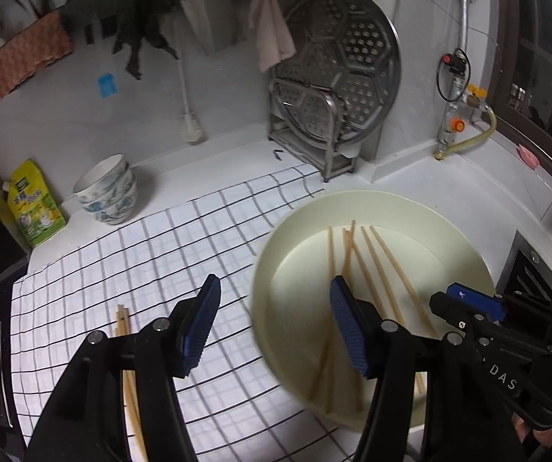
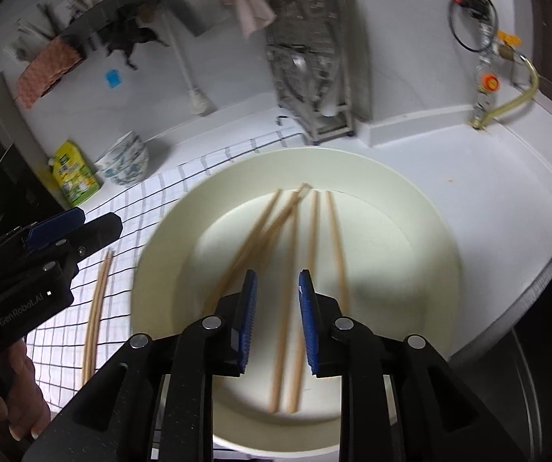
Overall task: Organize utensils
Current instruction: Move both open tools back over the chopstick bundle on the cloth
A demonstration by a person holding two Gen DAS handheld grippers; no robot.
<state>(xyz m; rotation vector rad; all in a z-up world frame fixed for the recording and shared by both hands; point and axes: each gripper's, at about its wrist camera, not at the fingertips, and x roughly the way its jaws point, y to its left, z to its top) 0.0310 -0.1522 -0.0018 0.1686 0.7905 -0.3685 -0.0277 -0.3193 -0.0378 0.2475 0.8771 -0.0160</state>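
Several wooden chopsticks [image 2: 276, 238] lie loose and crossed in a cream plate [image 2: 422, 200] on the white counter. Another pair of chopsticks [image 2: 97, 308] lies on the checked cloth [image 1: 129, 254] just left of the plate. Right gripper [image 2: 276, 319] hovers over the plate, jaws parted, empty. Left gripper [image 1: 272, 327] spread wide, straddling the plate's left rim, empty. Stacked patterned bowls [image 1: 108, 192] stand beyond.

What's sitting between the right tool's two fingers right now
Two chopsticks lying in the cream plate pass through the gap of the open right tool, untouched by either pad; the right wrist view shows it.
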